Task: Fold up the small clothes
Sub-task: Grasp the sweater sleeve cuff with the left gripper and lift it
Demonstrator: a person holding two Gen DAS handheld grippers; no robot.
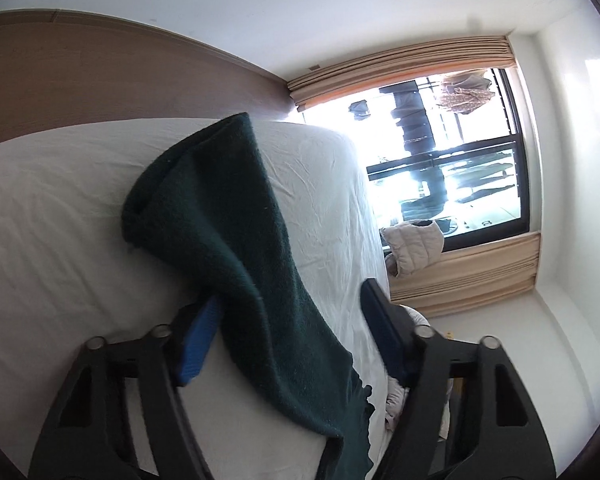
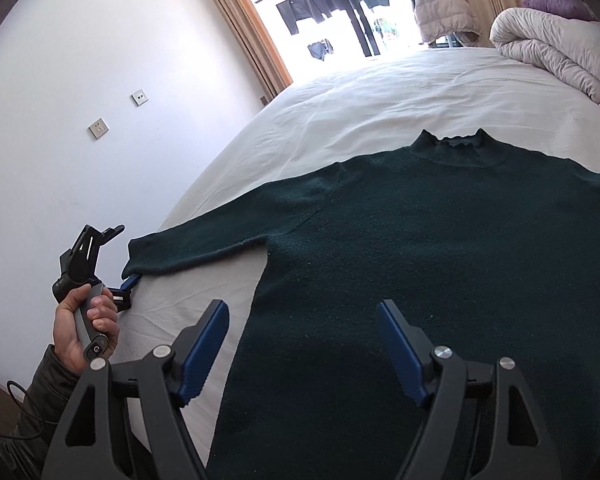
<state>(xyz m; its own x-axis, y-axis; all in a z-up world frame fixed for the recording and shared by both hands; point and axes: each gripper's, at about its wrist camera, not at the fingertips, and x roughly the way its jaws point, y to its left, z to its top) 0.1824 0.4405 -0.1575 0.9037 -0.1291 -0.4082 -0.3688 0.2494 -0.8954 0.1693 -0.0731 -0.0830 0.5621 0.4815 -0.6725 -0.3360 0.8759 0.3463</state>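
A dark green sweater (image 2: 440, 248) lies spread flat on the bed (image 2: 380, 92). The left gripper (image 1: 288, 316), jaws wide, straddles its sleeve (image 1: 236, 208); the right gripper (image 2: 304, 344) hovers wide apart over its hem.

The left wrist view is rolled sideways and set close above the bed (image 1: 60, 200), looking along a sleeve (image 1: 228, 216) of the dark green sweater toward the window (image 1: 452, 152). The right wrist view is held upright, low over the sweater (image 2: 440, 240), facing across the bed (image 2: 380, 92) toward the same window (image 2: 340, 8). Sweater, bed, window, curtains (image 2: 236, 20) and a pale quilted jacket (image 2: 440, 8) are shared by both views. The left hand-held gripper (image 2: 130, 280) is seen from the right view.
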